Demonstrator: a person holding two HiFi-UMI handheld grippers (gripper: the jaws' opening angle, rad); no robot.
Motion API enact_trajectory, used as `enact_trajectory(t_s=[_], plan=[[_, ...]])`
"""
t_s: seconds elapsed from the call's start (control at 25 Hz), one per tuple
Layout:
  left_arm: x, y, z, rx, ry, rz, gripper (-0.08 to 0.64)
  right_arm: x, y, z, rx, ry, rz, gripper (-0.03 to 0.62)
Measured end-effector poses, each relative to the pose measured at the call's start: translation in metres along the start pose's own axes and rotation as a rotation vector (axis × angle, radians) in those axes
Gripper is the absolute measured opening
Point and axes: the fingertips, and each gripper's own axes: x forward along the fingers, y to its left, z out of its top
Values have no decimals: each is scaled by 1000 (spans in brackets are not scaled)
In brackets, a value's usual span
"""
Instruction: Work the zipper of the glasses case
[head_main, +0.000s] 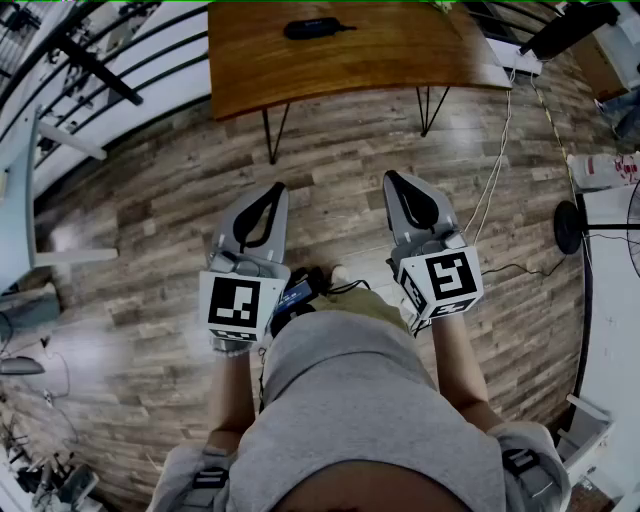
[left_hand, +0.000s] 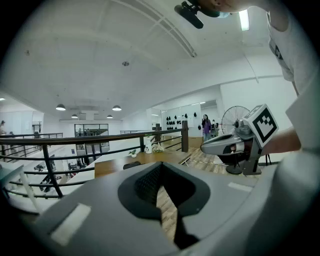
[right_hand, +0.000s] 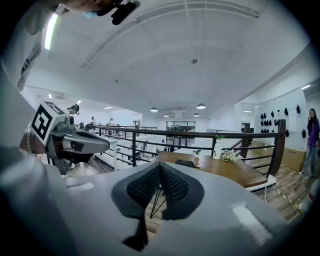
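- We hold both tools out in front of us over the wooden floor (head_main: 150, 200). The left gripper (head_main: 270, 195) and the right gripper (head_main: 396, 180) each have their jaws pressed together with nothing between them.
- The glasses case (head_main: 315, 28), as we take the dark oblong thing to be, lies on the wooden table (head_main: 400, 70) at the top of the head view, well apart from both tools.
- If we reach in with the jaws closed like this, we would likely shove the case along the tabletop rather than catch its zipper pull, which is too small to see from here.
- If only one gripper tugs the pull, we judge the light case could slide or lift, so the other should pin it.
- At the right, cables (head_main: 497, 180) trail on the floor, and a foot could snag them as we step closer.
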Motion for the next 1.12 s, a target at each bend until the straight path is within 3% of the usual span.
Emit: enact_trajectory(t_s=[0.72,0.76,0.92,1.12], plan=[[2,4,-9,-27,15,20,4,2,-2,2,54,-23,-2,2],[2,4,-9,-32,15,18,24,3,-2,1,55,-22,1,3],[5,0,-4,-46,10,-1,147,4,1,1,64,-19,26,115],[9,-4,-7,-41,17,17,152,4,-6,-2,68,-16,32,127]])
